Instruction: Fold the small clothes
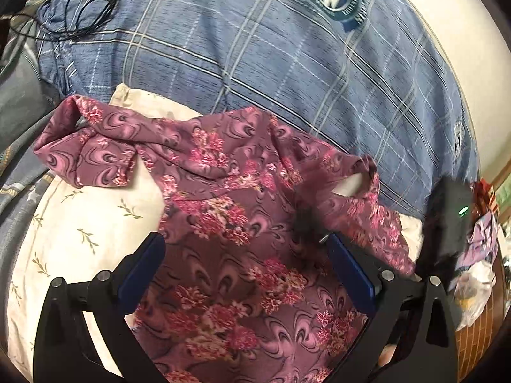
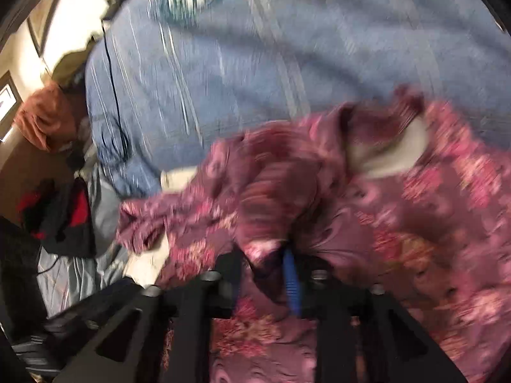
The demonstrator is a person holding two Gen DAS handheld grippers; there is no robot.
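Observation:
A small purple-pink floral garment (image 1: pixel 230 191) lies spread on a cream pillow (image 1: pixel 80 217) with leaf print. My left gripper (image 1: pixel 246 242) is open just above the garment's lower middle, blue pads wide apart, holding nothing. The other gripper's dark body (image 1: pixel 447 223) shows blurred at the garment's right edge. In the right wrist view, which is motion-blurred, my right gripper (image 2: pixel 271 255) is shut on a bunched fold of the garment (image 2: pixel 399 207), the cloth pinched between its blue pads (image 2: pixel 292 284). The neckline opening (image 2: pixel 386 156) shows cream beneath.
A blue plaid blanket (image 1: pixel 287 63) with a round crest covers the bed behind the pillow. A black cable (image 1: pixel 83 6) coils at the far left. Grey bedding (image 1: pixel 19 111) lies left. Cluttered clothes and bags (image 1: pixel 479 255) sit at the right; dark and red clothes (image 2: pixel 60 214) at left.

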